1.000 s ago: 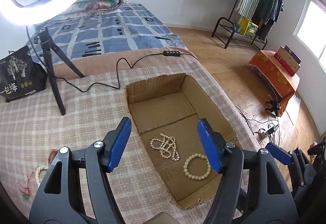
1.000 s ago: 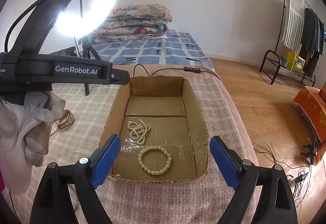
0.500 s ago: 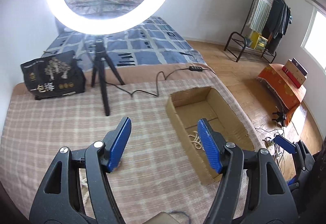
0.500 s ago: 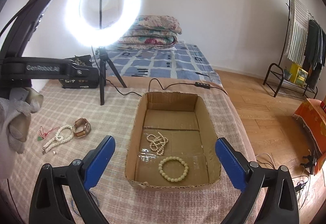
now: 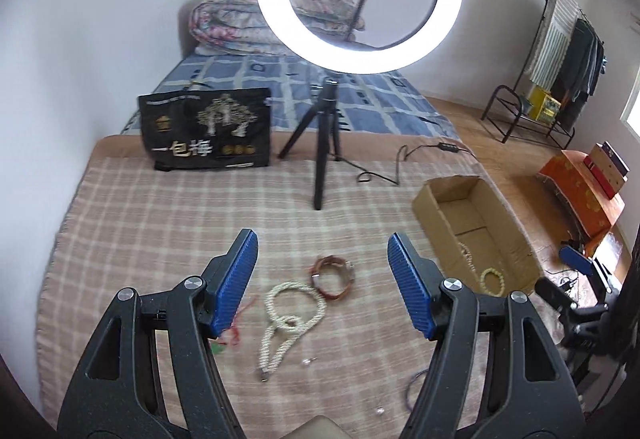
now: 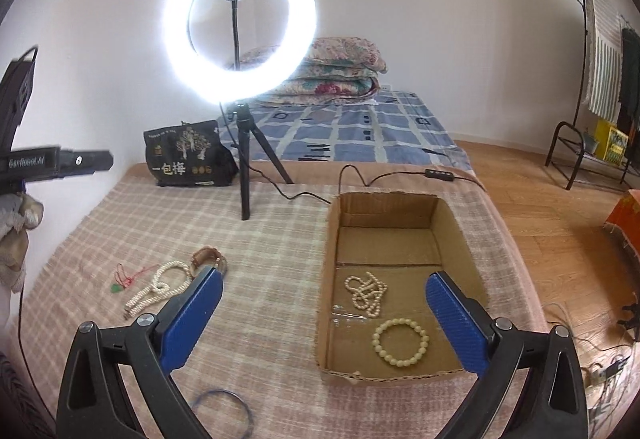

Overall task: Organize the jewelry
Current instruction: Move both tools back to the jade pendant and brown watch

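Note:
A cardboard box (image 6: 332,239) lies on the checked blanket, holding a pearl necklace (image 6: 366,295) and a pale bead bracelet (image 6: 400,342). My right gripper (image 6: 323,275) hovers over the box's near left corner, wide open and empty. My left gripper (image 5: 322,235) is open and empty above loose pieces on the blanket. These are a cream rope necklace (image 5: 292,307), a brown leather bracelet (image 5: 332,277) and a red cord with a green pendant (image 6: 124,279). A thin blue ring (image 6: 224,407) lies near the front edge. The box (image 5: 430,199) sits to the left gripper's right.
A lit ring light on a black tripod (image 6: 244,175) stands behind the jewelry, its cable (image 6: 352,175) running past the box's far end. A black bag (image 6: 184,159) leans at the back left. The blanket's right edge drops to a wooden floor (image 6: 560,259).
My left gripper has swung left, from over the box to over the loose jewelry on the blanket. My right gripper has drawn back a little from the box and its jaws have widened.

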A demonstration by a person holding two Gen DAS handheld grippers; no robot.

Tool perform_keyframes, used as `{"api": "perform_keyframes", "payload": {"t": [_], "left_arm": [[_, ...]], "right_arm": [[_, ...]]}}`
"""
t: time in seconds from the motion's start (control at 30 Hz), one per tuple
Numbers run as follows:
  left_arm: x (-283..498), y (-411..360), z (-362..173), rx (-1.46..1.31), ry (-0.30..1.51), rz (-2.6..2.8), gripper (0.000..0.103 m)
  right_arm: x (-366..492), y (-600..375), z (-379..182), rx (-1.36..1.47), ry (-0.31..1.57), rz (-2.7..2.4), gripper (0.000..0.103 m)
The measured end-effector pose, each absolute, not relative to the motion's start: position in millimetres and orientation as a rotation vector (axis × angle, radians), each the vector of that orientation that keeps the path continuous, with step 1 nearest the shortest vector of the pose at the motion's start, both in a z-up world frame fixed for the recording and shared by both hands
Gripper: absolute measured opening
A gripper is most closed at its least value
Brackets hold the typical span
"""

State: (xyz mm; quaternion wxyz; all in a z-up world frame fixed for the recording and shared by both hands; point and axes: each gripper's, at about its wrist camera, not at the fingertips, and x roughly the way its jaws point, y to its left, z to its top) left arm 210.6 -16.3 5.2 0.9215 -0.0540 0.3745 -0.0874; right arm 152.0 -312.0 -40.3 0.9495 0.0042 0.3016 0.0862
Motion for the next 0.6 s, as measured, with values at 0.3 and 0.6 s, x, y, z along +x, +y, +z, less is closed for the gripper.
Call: {"api": "perform_keyframes", "payload": {"t": [0.3, 0.6], "left_arm": [[186, 34, -31, -0.164, 0.801, -0.129, 0.069], [179, 69, -60, -0.241, 0.819, -0.074, 0.069]], "right_arm": [[169, -289, -54, 0.060, 0.671, 0.231, 0.103], [188, -260, -72, 0.090, 0.747, 0.280, 0.103]]}}
